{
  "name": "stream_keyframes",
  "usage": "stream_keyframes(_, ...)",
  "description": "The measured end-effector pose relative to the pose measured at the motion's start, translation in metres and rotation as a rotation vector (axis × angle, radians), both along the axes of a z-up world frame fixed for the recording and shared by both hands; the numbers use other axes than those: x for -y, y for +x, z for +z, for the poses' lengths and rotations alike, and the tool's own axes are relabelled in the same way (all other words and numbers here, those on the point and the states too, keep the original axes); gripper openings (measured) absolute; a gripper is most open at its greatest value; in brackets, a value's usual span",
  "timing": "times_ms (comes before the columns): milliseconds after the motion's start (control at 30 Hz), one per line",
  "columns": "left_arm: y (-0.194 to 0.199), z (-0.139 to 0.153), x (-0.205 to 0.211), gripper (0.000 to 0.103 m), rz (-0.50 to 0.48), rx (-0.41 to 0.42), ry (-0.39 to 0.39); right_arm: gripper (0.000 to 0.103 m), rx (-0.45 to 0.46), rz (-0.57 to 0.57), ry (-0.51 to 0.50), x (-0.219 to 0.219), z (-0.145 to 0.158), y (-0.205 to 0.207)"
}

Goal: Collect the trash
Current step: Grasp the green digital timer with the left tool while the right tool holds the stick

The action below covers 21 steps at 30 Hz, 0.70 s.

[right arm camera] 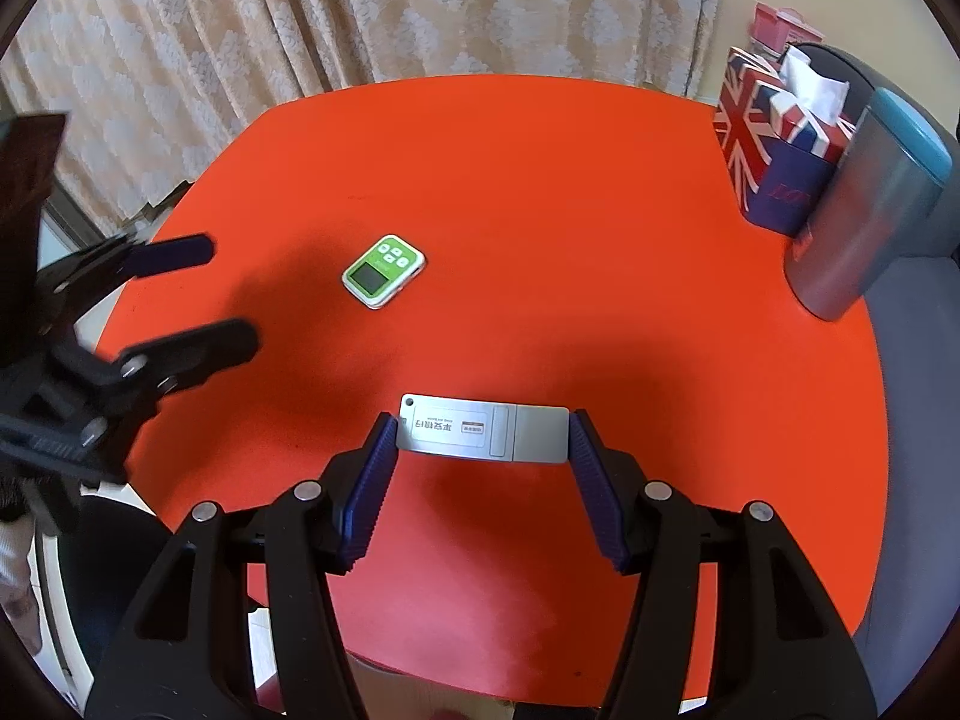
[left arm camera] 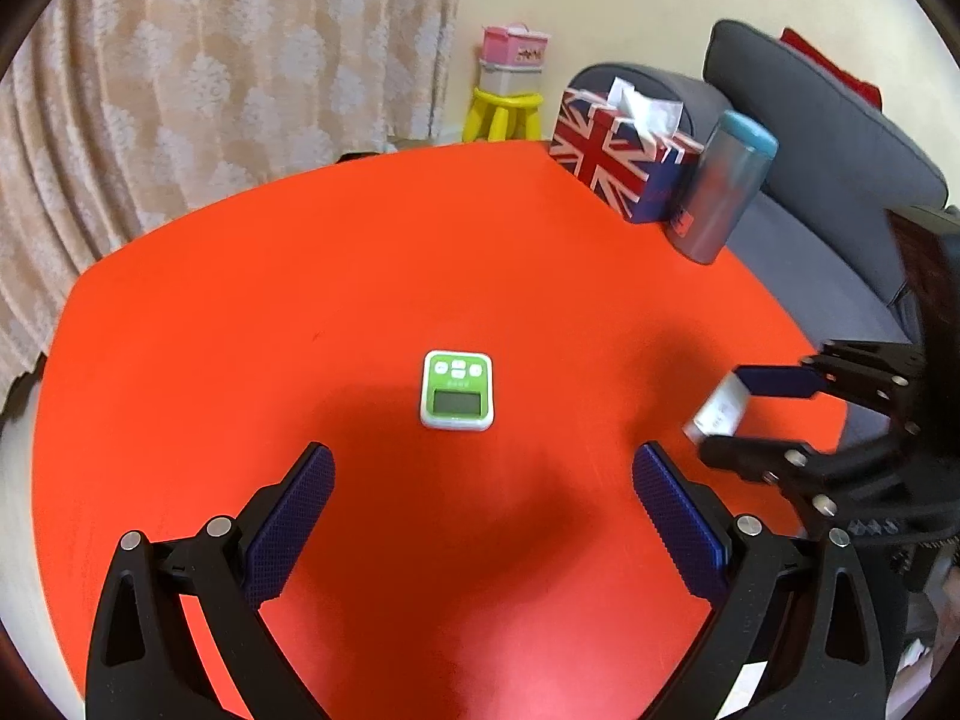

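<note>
The right gripper (right arm camera: 483, 438) clamps a flat silver card-like box (right arm camera: 483, 431) by its two short ends, holding it lifted above the orange table (right arm camera: 540, 180). The left gripper (left arm camera: 483, 474) hangs over the table with its jaws spread wide and nothing between them. A green digital timer (left arm camera: 457, 391) lies flat mid-table. At the far edge, a Union Jack tissue box (left arm camera: 618, 159) touches a grey tumbler (left arm camera: 723, 189).

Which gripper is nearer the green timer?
Left. The left gripper hangs open just short of the timer, which lies ahead between its fingers; the right gripper, holding a silver card, is off to the side.
</note>
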<state>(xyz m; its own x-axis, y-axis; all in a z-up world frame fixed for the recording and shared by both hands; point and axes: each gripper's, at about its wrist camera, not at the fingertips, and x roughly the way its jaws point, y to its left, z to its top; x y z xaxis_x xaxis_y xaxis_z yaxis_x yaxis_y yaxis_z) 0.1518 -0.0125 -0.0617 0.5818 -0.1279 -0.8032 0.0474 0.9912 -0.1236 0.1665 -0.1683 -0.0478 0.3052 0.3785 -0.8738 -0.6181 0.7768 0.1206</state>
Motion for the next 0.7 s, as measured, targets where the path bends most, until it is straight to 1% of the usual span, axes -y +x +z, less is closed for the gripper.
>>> stream_keyframes(233, 0.042, -0.024, 0.003, 0.096, -0.009, -0.080, 0.023, 0.058, -0.018, -0.017, 0.022, 0.020, -0.004, 0.006)
stream_keyframes(433, 0.058, -0.041, 0.003, 0.095, 0.001, -0.108, 0.059, 0.058, -0.032, -0.028, 0.032, 0.028, -0.009, 0.014)
stream_keyframes(500, 0.062, -0.043, 0.003, 0.084, 0.004, -0.114, 0.064, 0.058, -0.034, -0.027, 0.037, 0.028, -0.010, 0.014)
stream_keyframes(533, 0.063, -0.045, 0.003, 0.075, 0.003, -0.123, 0.066, 0.058, -0.034, -0.026, 0.039, 0.029, -0.010, 0.014)
stream_keyframes(567, 0.065, -0.046, 0.005, 0.070, 0.003, -0.127, 0.069, 0.058, -0.035, -0.024, 0.041, 0.028, -0.010, 0.015)
stream_keyframes(633, 0.066, -0.048, 0.005, 0.066, 0.006, -0.134, 0.076, 0.058, -0.036, -0.021, 0.043, 0.028, -0.012, 0.015)
stream_keyframes(667, 0.066, -0.050, 0.006, 0.059, 0.007, -0.139, 0.076, 0.058, -0.036, -0.019, 0.045, 0.028, -0.012, 0.016)
stream_keyframes(700, 0.065, -0.053, 0.006, 0.055, 0.007, -0.145, 0.078, 0.058, -0.036, -0.017, 0.046, 0.027, -0.012, 0.017)
